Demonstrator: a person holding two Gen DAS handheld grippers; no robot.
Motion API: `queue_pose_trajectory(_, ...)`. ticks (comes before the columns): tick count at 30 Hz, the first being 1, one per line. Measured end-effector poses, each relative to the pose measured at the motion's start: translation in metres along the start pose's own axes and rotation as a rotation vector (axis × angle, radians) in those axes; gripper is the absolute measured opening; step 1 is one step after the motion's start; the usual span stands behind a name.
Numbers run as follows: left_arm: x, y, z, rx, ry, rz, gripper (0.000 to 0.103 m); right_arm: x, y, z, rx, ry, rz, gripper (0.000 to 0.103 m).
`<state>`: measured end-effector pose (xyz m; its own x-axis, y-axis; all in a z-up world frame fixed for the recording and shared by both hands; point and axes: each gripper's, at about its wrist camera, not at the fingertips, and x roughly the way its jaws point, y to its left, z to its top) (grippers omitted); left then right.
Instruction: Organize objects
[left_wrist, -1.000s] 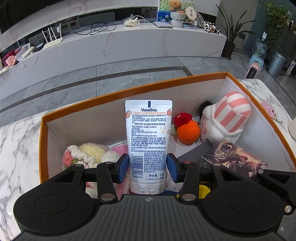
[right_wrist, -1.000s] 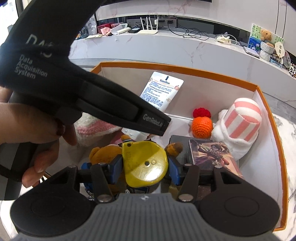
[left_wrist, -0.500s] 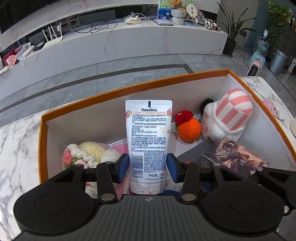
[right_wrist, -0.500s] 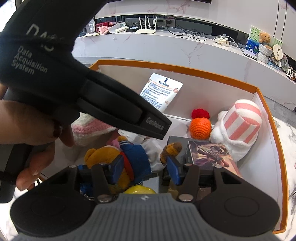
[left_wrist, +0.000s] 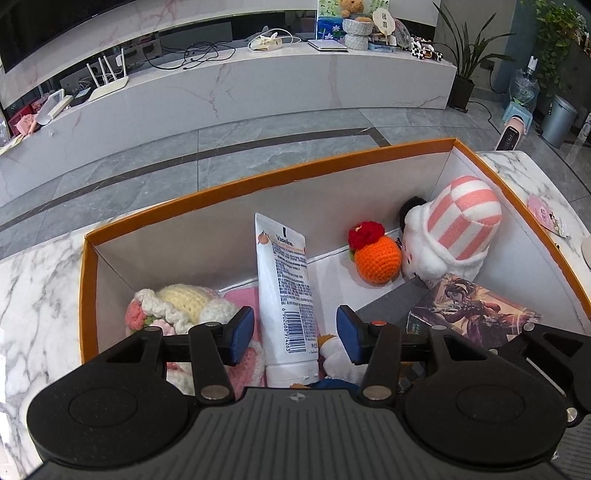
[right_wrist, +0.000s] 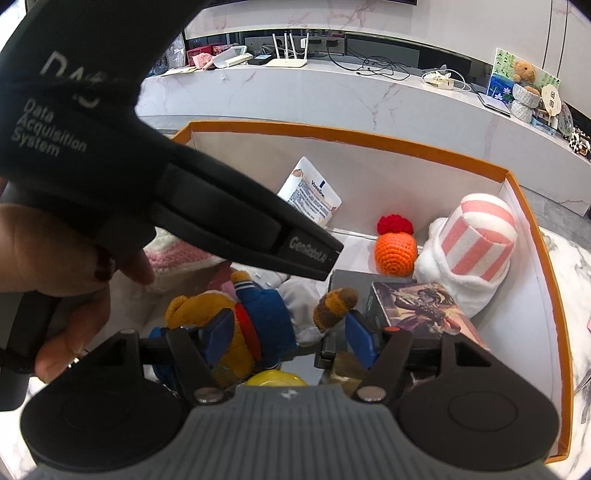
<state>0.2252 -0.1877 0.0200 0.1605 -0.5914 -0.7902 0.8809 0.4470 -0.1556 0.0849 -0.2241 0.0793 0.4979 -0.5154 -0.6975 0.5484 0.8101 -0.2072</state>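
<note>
An orange-rimmed white box (left_wrist: 258, 177) holds the objects. A white Vaseline tube (left_wrist: 286, 295) leans against the box's back wall, free between the open jaws of my left gripper (left_wrist: 294, 334). My right gripper (right_wrist: 290, 338) is open above a plush bear in a blue jacket (right_wrist: 255, 325). A yellow round object (right_wrist: 275, 378) lies low under it, mostly hidden. The tube's top also shows in the right wrist view (right_wrist: 310, 195).
In the box are a crocheted orange (left_wrist: 376, 256), a pink-striped plush (left_wrist: 458, 232), a picture box (left_wrist: 469, 314) and a crocheted pink-white item (left_wrist: 177, 306). The left gripper's body (right_wrist: 129, 177) and the hand fill the right view's left. Marble tabletop (left_wrist: 33, 280) surrounds the box.
My left gripper opened and let go of the Vaseline tube, which tipped back against the wall. My right gripper released the yellow object, which dropped below it.
</note>
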Motion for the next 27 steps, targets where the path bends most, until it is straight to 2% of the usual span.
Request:
queue_pose_trajectory(7, -0.01, -0.003, 0.001, -0.003, -0.016, 0.018, 0.06, -0.01, 0.003, -0.004, -0.002, -0.016, -0.013, 0.079)
queue_pose_trajectory(11, -0.021, -0.003, 0.002, -0.02, -0.043, 0.046, 0.067, -0.017, 0.0, -0.004, -0.002, -0.026, -0.025, 0.081)
queue_pose_trajectory(14, -0.034, 0.0, 0.002, -0.043, -0.072, 0.066, 0.073, -0.026, -0.004, -0.004, 0.016, -0.038, -0.027, 0.081)
queue_pose_trajectory(22, -0.084, 0.006, -0.004, -0.078, -0.159, 0.134, 0.078, -0.062, -0.006, -0.008, 0.017, -0.091, -0.09, 0.087)
queue_pose_trajectory(27, -0.114, 0.001, -0.023, -0.111, -0.196, 0.235, 0.078, -0.082, -0.013, -0.015, 0.041, -0.105, -0.119, 0.089)
